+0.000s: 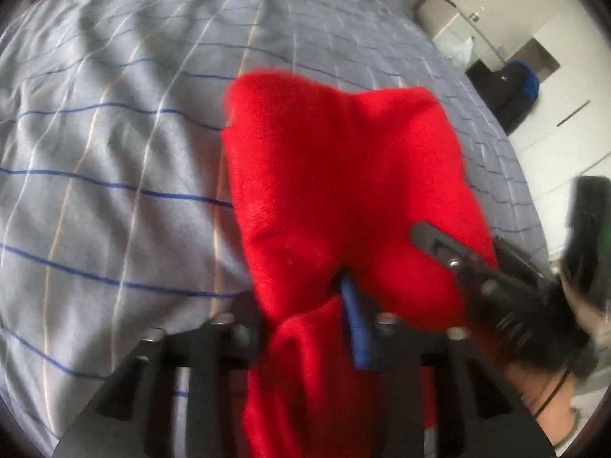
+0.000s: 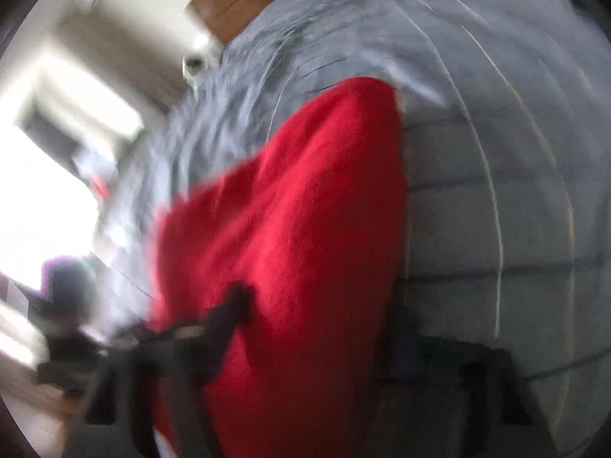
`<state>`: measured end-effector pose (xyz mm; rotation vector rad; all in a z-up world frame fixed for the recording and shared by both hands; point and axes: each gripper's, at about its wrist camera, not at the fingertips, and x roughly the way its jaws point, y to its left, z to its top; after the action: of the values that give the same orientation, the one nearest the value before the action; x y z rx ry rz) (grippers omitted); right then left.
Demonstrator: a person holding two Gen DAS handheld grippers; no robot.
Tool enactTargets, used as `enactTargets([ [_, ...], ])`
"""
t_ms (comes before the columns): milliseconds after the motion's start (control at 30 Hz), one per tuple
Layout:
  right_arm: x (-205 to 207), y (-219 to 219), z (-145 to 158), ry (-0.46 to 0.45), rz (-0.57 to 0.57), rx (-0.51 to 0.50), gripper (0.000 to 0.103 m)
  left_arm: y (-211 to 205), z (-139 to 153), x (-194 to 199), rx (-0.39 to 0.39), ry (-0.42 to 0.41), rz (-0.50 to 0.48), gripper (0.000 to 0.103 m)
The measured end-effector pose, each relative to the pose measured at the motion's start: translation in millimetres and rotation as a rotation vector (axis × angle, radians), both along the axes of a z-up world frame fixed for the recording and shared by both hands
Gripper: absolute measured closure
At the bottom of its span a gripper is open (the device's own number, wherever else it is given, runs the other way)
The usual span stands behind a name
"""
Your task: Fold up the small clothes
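A red fleece garment (image 1: 336, 191) hangs bunched above the grey striped bedspread (image 1: 114, 152). My left gripper (image 1: 328, 297) is shut on a fold of the red garment; a blue finger pad (image 1: 355, 324) shows against the cloth. My right gripper (image 1: 450, 248) reaches in from the right and pinches the garment's edge. In the blurred right wrist view the red garment (image 2: 298, 236) fills the middle and drapes over my right gripper (image 2: 305, 343), whose fingertips are hidden by the cloth. The left gripper (image 2: 214, 324) shows as a dark blur at the lower left.
The bed's right edge (image 1: 508, 175) drops to a pale floor with a dark bag (image 1: 511, 91) beside white cabinets. A wooden headboard (image 2: 236, 0) lies at the far end of the bed. A bright window (image 2: 46, 191) is at the left.
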<state>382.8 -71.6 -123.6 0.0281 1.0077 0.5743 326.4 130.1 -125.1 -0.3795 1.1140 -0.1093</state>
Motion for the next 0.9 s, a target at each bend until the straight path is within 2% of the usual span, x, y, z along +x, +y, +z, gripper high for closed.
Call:
enactTargets([
  [33, -11, 12, 8, -0.087, 0.031, -0.077, 0.068, -3, 5, -3, 0.028, -0.020, 0.002, 0.079],
  [67, -26, 25, 17, -0.193, 0.067, -0.156, 0.069, -8, 12, -7, 0.064, -0.050, -0.001, 0.080],
  [133, -43, 35, 31, -0.298, 0.097, -0.196, 0.071, -10, 26, -14, 0.090, -0.096, -0.002, 0.081],
  [267, -57, 32, 74, -0.419, 0.079, -0.122, 0.071, -1, 78, -34, 0.115, -0.236, 0.012, 0.081],
  [333, -61, 27, 99, -0.465, 0.068, -0.063, 0.071, 0, 98, -33, 0.128, -0.275, 0.006, 0.080],
  [367, -62, 25, 109, -0.473, 0.062, -0.038, 0.071, 1, 104, -30, 0.130, -0.281, -0.002, 0.078],
  [400, -58, 23, 116, -0.463, 0.052, -0.010, 0.071, 2, 102, -26, 0.131, -0.261, -0.012, 0.068],
  [433, -52, 22, 118, -0.438, 0.043, 0.009, 0.070, 4, 95, -20, 0.138, -0.225, -0.014, 0.049],
  [500, -30, 21, 105, -0.306, 0.026, 0.018, 0.056, 10, 70, -20, 0.196, -0.156, 0.026, 0.030],
  [567, -12, 13, 77, -0.168, -0.020, -0.027, 0.018, 13, 51, -39, 0.296, -0.143, 0.088, 0.030],
  [633, -19, -3, 67, -0.173, -0.058, -0.053, 0.015, 14, 49, -61, 0.317, -0.184, 0.098, 0.029],
  [667, -31, -15, 63, -0.189, -0.062, -0.066, 0.014, 11, 52, -83, 0.331, -0.232, 0.091, 0.027],
  [733, -52, -30, 60, -0.212, -0.059, -0.118, 0.010, 2, 63, -114, 0.364, -0.310, 0.072, 0.007],
  [767, -66, -37, 59, -0.230, -0.055, -0.150, 0.008, -7, 70, -131, 0.387, -0.362, 0.061, 0.004],
  [900, -129, -68, 64, -0.281, -0.022, -0.215, 0.007, -38, 98, -185, 0.466, -0.501, 0.083, 0.000],
])
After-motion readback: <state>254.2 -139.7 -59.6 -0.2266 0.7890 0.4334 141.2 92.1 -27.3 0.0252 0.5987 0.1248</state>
